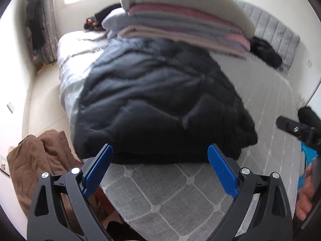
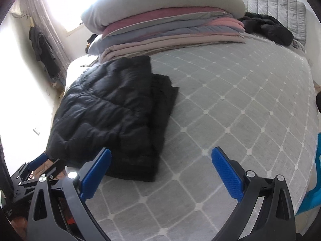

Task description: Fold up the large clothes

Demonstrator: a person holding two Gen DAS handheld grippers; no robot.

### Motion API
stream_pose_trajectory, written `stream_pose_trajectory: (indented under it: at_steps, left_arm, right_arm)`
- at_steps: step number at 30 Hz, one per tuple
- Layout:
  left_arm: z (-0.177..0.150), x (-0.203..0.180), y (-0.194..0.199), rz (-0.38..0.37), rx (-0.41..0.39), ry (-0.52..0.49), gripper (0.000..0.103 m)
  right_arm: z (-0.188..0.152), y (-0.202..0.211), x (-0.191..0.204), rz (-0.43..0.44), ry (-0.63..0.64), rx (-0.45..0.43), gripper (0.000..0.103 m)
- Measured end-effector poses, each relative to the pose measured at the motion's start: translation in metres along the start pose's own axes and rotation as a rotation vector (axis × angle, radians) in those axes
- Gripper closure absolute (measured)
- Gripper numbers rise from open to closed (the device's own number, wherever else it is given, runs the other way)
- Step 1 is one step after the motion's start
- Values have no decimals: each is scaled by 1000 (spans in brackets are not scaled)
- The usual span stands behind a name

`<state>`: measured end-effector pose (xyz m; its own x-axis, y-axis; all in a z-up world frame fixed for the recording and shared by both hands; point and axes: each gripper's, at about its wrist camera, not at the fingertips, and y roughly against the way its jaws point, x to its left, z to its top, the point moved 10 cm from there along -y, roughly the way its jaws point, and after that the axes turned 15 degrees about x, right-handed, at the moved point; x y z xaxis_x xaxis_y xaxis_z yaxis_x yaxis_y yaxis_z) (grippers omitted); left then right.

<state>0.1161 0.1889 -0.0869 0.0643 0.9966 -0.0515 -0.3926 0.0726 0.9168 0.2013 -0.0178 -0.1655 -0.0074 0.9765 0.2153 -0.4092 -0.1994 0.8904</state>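
Near the bed's left edge sits the black puffer jacket, folded, close to the front corner. Left gripper and right gripper both spread wide, empty, hovering short of it. Risk: slippery fill springs open, or a nudge tips it off toward the brown garment on the floor. Quilted grey bedspread; stacked bedding at the far edge; bright window.

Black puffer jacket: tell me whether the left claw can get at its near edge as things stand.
Probably yes. The left claw is open and faces the folded black puffer jacket on the bed, with only bare cover between its fingers and the near edge. Nothing blocks that path.
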Motion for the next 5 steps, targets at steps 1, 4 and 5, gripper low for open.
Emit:
stream_pose_trajectory:
  at_steps: [1,4,5]
  left_arm:
    - [-2,-4,-2,10,6,-11,11]
    - [-2,-14,-5,32,7,-45,11]
    - [-3,-18,-6,31,11,-51,11]
  right_arm:
    - [-1,0,-4,-3,-2,2,6]
    - [-4,-2,-16,-13,-5,9,6]
    - [-5,-3,-18,-14,-8,11,6]
